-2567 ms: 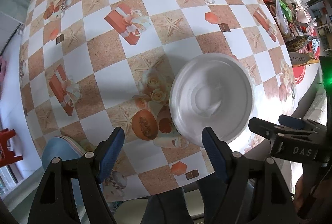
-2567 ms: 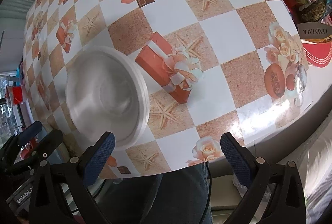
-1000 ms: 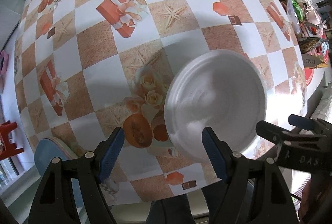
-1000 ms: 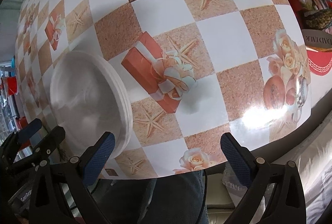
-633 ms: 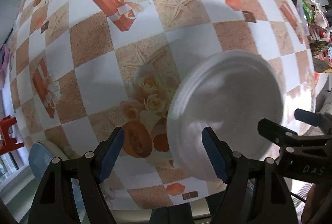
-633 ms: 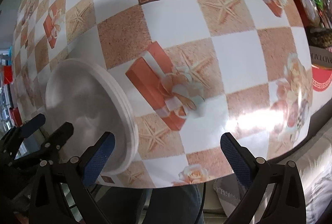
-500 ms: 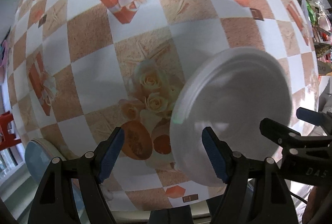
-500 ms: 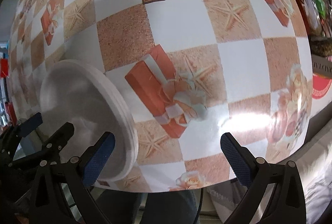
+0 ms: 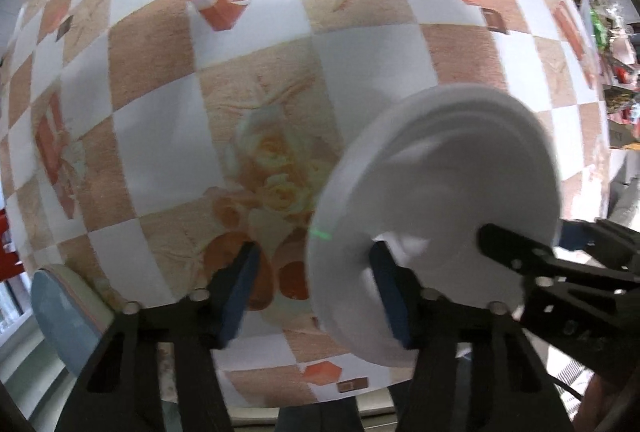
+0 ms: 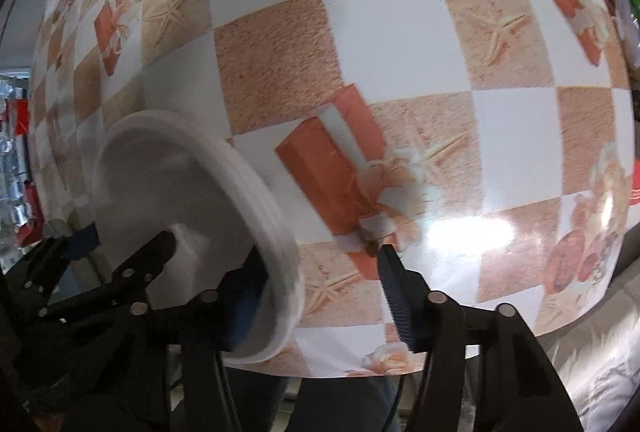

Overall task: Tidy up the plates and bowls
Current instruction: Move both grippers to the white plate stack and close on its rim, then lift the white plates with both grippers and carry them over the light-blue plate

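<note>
Both grippers straddle the plates.
My left gripper [image 9: 314,282] and right gripper [image 10: 320,288] gape around the rim of the tilted plates [image 9: 440,216], lower frame.

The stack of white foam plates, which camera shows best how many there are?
The right wrist view. It catches the stack of white foam plates edge-on, so the layered rims show as separate ridges. The left wrist view faces the top plate's hollow, so the rims nearly merge. An exact count is uncertain in both.

White plates [image 9: 452,168] over a surface [image 9: 160,44] checkered white and sandy tan, printed with starfish, roses and orange gift boxes; blue pads [image 9: 236,288]
</note>
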The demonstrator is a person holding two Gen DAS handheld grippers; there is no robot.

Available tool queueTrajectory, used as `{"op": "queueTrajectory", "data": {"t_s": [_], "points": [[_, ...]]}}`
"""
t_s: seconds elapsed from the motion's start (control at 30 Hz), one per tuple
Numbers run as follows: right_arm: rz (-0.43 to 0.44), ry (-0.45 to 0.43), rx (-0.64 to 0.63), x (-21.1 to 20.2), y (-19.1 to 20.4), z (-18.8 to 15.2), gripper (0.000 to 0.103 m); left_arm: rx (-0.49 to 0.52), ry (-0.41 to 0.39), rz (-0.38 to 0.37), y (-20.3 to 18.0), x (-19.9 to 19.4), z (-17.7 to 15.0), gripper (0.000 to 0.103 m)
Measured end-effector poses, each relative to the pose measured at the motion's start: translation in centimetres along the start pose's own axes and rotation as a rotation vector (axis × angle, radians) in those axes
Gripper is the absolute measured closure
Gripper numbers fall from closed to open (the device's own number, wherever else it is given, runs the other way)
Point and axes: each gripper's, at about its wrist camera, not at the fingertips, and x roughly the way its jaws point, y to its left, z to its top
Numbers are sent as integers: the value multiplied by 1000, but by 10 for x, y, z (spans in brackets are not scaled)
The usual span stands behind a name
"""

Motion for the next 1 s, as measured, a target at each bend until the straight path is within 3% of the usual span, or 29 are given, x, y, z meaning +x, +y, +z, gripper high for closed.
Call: {"op": "queueTrajectory", "data": {"t_s": [0.13,0.23,0.27,0.6,1.0], "points": [[12,-3,-19,4,14,-1,60,31,1,-24,-14,-3,3,68],[16,4,-41,7,26,-4,65,38,-7,-23,-16,-3,0,70],[11,8,-52,9,33,-5,72,30,-4,-31,-16,-1,-1,70],[-32,30,-148,17,100,-18,72,-51,-1,-35,25,4,-27,70],[-53,85,-328,40,213,-35,72,-159,1,-47,76,9,-55,70]]}}
